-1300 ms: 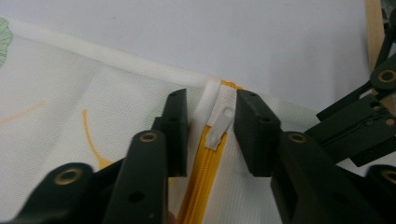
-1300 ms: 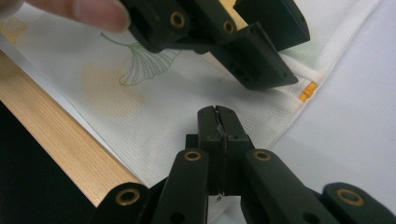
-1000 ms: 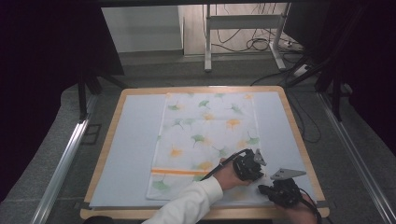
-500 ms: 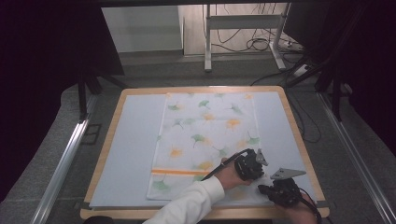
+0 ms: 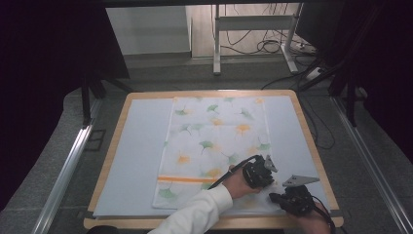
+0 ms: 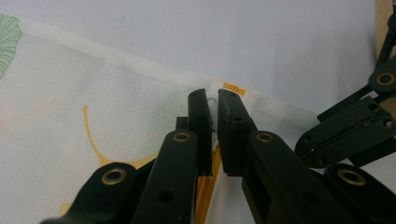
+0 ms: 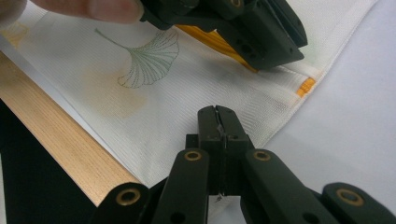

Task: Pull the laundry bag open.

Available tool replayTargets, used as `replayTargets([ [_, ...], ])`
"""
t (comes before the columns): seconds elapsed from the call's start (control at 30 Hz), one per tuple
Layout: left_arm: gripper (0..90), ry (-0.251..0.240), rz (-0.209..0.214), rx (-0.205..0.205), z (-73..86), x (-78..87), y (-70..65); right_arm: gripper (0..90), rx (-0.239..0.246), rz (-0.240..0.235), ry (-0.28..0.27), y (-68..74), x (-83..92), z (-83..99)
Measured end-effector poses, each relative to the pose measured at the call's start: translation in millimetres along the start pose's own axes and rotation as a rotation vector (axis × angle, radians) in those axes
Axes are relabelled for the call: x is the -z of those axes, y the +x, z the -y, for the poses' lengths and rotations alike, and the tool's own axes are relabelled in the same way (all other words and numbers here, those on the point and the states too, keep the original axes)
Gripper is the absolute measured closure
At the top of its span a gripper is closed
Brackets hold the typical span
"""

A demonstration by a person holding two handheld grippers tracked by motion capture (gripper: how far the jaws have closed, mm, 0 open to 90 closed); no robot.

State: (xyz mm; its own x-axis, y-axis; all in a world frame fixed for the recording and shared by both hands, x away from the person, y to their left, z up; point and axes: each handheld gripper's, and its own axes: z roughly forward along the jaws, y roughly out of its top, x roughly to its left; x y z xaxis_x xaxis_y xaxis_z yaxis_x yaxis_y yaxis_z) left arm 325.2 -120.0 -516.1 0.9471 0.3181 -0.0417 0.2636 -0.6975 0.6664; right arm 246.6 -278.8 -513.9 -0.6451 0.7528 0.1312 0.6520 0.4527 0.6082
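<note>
Cloth lies flat on the pale blue mat inside the wooden-framed table, long axis running away from the person, printed with green and orange leaves and an orange stripe across its near end.

Both grippers work the near right corner. Left gripper sits on the right hem where the stripe ends; its jaws have just been closing and now stand narrow, with a raised fold of hem pinched between the pads. Right gripper is lower on the same edge, at the corner itself, jaws fully closed on a thin bit of cloth edge.

Governing relation: the whole cloth extends away and to the left of both grips, so any fold or drag must go that way. The right gripper is the nearer to the corner; the two grips lie close together along the same hem
</note>
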Motion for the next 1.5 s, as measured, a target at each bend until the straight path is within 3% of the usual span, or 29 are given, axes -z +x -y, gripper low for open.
replayTargets([
  [0.1,85.3,-0.002,0.001,0.001,0.2,-0.1,0.0,89.3,0.0,0.0,-0.001,-0.4,0.1,-0.5],
  [0.17,85.4,-0.003,0.002,-0.004,0.4,-0.1,0.5,89.3,0.003,0.027,-0.008,-2.2,0.9,-2.0],
  [0.33,85.4,-0.009,0.007,-0.006,1.0,-0.3,0.9,89.3,-0.037,0.067,-0.05,-14.3,-0.9,-10.2],
  [0.47,85.5,-0.008,0.002,0.003,1.3,-0.4,0.3,89.5,-0.083,0.063,-0.035,-20.5,-6.7,-12.0],
  [0.6,85.7,-0.006,-0.01,0.008,1.3,-0.3,-1.7,89.7,-0.088,0.076,-0.029,-20.3,-6.8,-12.0],
  [0.87,87.1,-0.004,-0.003,0.013,3.8,3.4,-1.5,89.8,-0.118,0.043,-0.038,-24.2,-6.8,-10.5],
  [0.9,90.0,-0.007,-0.002,0.016,4.0,3.6,-2.2,89.8,-0.118,0.042,-0.039,-24.3,-6.8,-10.3],
  [1.5,90.0,-0.01,0.005,0.007,5.5,6.1,-2.3,89.8,-0.114,0.028,-0.038,-26.0,-6.2,-9.6],
])
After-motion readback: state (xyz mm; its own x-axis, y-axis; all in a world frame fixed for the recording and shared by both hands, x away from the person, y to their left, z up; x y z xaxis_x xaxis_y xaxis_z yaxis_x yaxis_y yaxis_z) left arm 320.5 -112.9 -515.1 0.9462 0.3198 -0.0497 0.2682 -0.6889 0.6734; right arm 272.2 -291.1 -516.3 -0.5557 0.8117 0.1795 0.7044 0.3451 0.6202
